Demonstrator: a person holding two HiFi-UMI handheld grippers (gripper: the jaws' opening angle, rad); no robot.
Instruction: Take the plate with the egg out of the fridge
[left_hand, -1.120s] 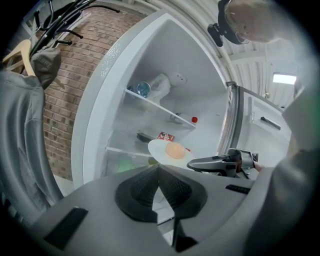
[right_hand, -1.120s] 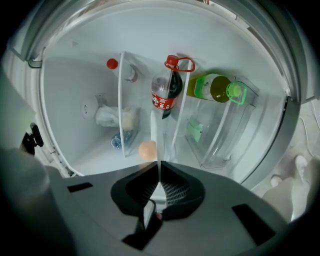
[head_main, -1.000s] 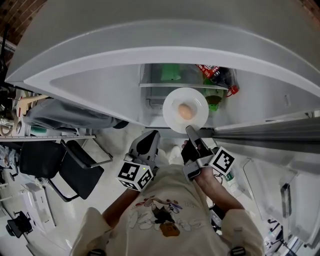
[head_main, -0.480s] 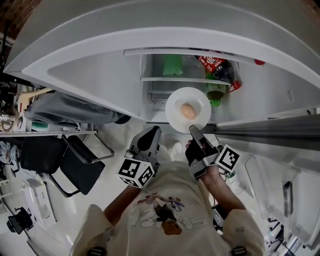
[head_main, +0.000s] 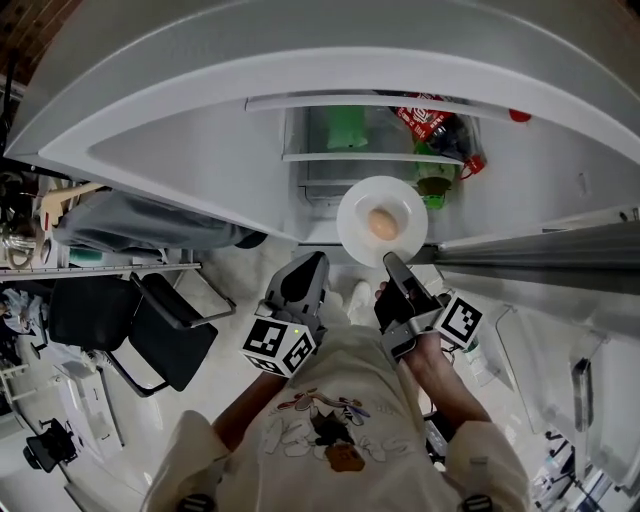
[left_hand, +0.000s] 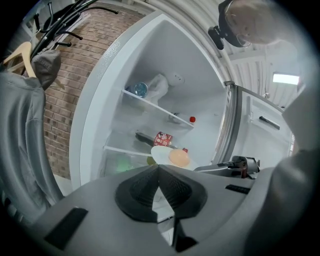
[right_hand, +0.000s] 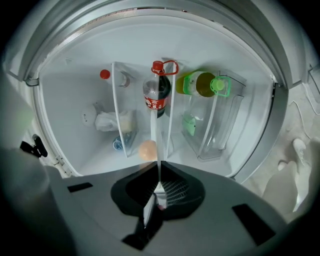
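Plate (head_main: 352, 228) with egg (head_main: 382, 223) pinched in right claw (head_main: 392, 262) before open fridge (head_main: 220, 160); left claw (head_main: 310, 262) closed, empty; chair (head_main: 150, 340) on pale floor (head_main: 240, 270).

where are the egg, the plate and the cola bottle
egg (head_main: 382, 223), head view, its middle
plate (head_main: 354, 206), head view, bare rim left of egg
cola bottle (right_hand: 151, 103), right gripper view, red label

Plate (head_main: 355, 226) glossy wht, smooth; egg (head_main: 382, 223) matt; fridge (head_main: 220, 170) inside smooth wht plastic, semi-gloss
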